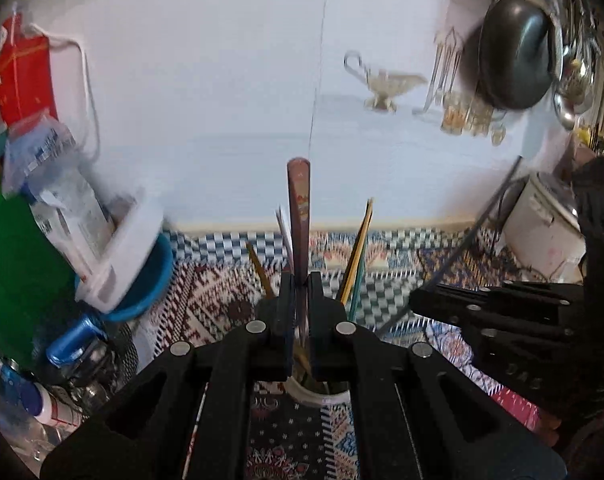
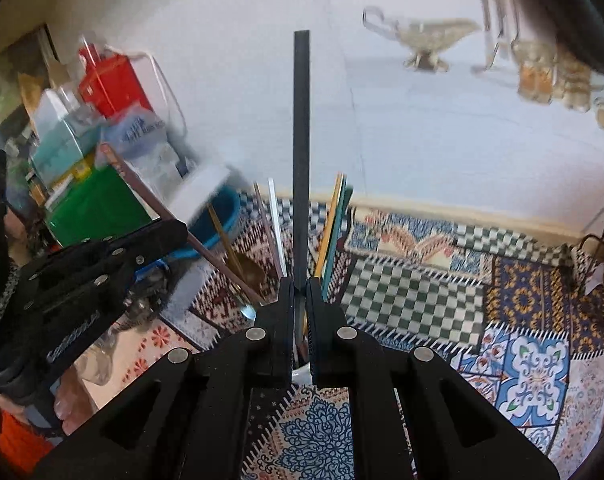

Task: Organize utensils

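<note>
Left wrist view shows the left gripper point(image 1: 301, 280) clamped on a reddish-brown utensil handle point(image 1: 299, 216) above the white cup point(image 1: 318, 394) of utensils, while the right gripper point(image 2: 301, 284) pinches a dark flat stick point(image 2: 301, 152) upright, likely so both drop in cleanly.

I see a desk point(image 2: 422, 304) covered by a patchwork-patterned cloth point(image 2: 534, 364) of checks, florals and tile motifs, running up to a pale wall. Just ahead of and below my right hand-held gripper point(image 2: 301, 292) a white cup point(image 1: 318, 394) of utensils stands on the cloth. To its left a blue basin point(image 2: 222, 216) sits beside a crowded pile of boxes and bottles, a green box point(image 2: 98, 204) among them. Far ahead to the right, a glass gravy-boat dish point(image 2: 426, 36) and small glasses point(image 2: 538, 76) are blurred.
</note>
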